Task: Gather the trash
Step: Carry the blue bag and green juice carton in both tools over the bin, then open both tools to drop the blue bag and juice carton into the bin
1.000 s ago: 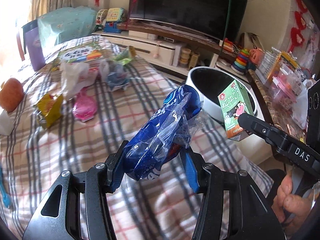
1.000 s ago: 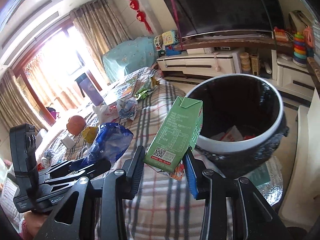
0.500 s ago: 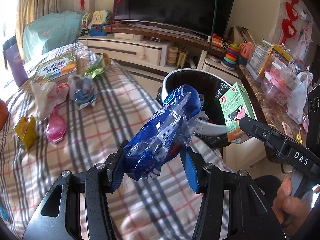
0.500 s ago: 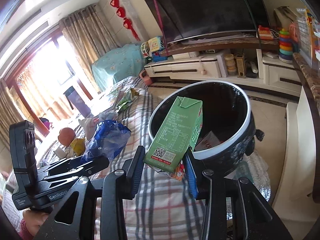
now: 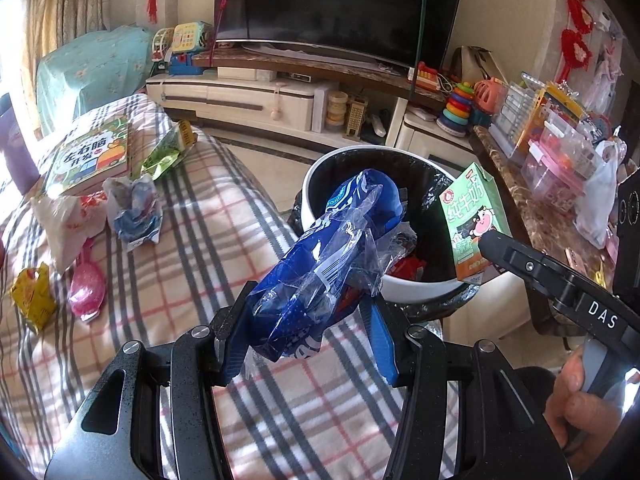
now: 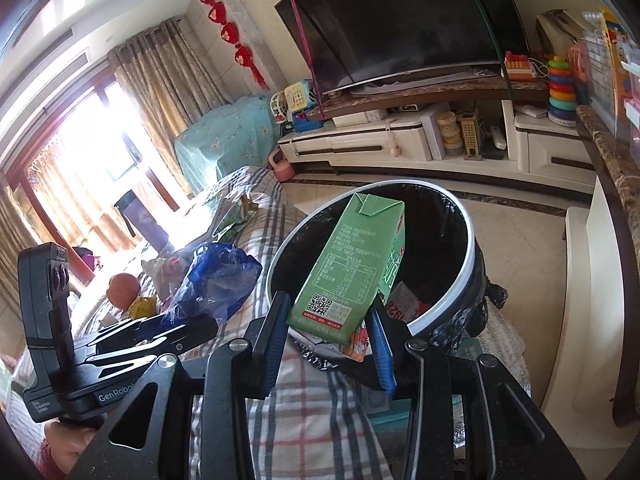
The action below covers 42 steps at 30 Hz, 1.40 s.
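Observation:
My left gripper [image 5: 308, 344] is shut on a crumpled blue plastic wrapper [image 5: 328, 256], whose top reaches over the near rim of the white-rimmed trash bin [image 5: 404, 290]. The bin is lined with a black bag and holds some red scraps. My right gripper [image 6: 330, 332] is shut on a green milk carton [image 6: 352, 268], tilted in front of the bin [image 6: 470, 280] opening. The carton [image 5: 474, 220] also shows at the right in the left wrist view, beside the bin. The wrapper [image 6: 218, 280] and left gripper appear at the left in the right wrist view.
On the checked cloth [image 5: 180, 264] lie more litter: a blue-and-clear wrapper [image 5: 134, 208], a green packet [image 5: 168, 152], a pink item [image 5: 86, 292], a yellow packet [image 5: 32, 296], and a picture book [image 5: 88, 156]. A TV cabinet [image 5: 248, 100] and a toy-covered shelf [image 5: 552, 160] stand behind the bin.
Both grippers have carried their loads toward the bin: it now looms larger and closer in both views. The wrapper now overlaps the bin's opening, and the carton hangs before it.

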{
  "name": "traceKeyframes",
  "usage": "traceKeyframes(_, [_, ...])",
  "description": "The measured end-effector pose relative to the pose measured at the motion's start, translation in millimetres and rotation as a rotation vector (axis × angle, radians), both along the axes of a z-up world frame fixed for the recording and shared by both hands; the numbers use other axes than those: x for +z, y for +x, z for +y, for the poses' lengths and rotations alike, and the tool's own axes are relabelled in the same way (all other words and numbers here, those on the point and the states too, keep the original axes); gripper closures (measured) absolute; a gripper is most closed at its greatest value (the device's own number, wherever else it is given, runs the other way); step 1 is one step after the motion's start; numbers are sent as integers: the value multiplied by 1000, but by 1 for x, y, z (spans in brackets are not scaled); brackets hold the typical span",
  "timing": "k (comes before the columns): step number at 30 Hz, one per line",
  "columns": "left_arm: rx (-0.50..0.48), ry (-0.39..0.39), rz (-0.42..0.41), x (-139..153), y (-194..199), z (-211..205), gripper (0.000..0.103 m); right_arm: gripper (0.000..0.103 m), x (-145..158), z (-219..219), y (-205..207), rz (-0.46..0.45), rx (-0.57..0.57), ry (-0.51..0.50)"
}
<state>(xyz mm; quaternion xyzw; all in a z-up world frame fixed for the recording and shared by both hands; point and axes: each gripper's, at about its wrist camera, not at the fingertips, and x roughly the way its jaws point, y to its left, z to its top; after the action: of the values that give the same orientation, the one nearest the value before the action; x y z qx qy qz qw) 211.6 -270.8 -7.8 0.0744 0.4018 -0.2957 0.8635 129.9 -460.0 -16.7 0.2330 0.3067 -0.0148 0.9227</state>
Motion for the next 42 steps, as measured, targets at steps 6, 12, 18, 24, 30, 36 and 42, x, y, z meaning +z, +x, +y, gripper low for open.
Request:
traceKeyframes(6, [-9,9,4,-2,4,-8,52,64,0,-6,3,3,-4,-3])
traceKeyframes(12, [-22,17,-2,-1,8,-18,52,64,-1,-11,7,5,-7,2])
traceKeyframes(18, [-26,27,-2,-3,17,-30,52,64,-2,-19,17,14,-3,-2])
traceKeyframes(24, [-26,33,-3,-2,29,-42,52,64,-1,-28,30,20,-1,-5])
traceKeyframes(30, [-29,45,-3,-3,38,-54,52,64,-1,-31,42,34,8,-22])
traceKeyframes(36, [-32,49,6,-6,44,-61,52,64,-7,-33,49,56,14,-25])
traceKeyframes(42, [-31,56,17,-10,49,-66,51,64,-12,-37,53,69,4,-22])
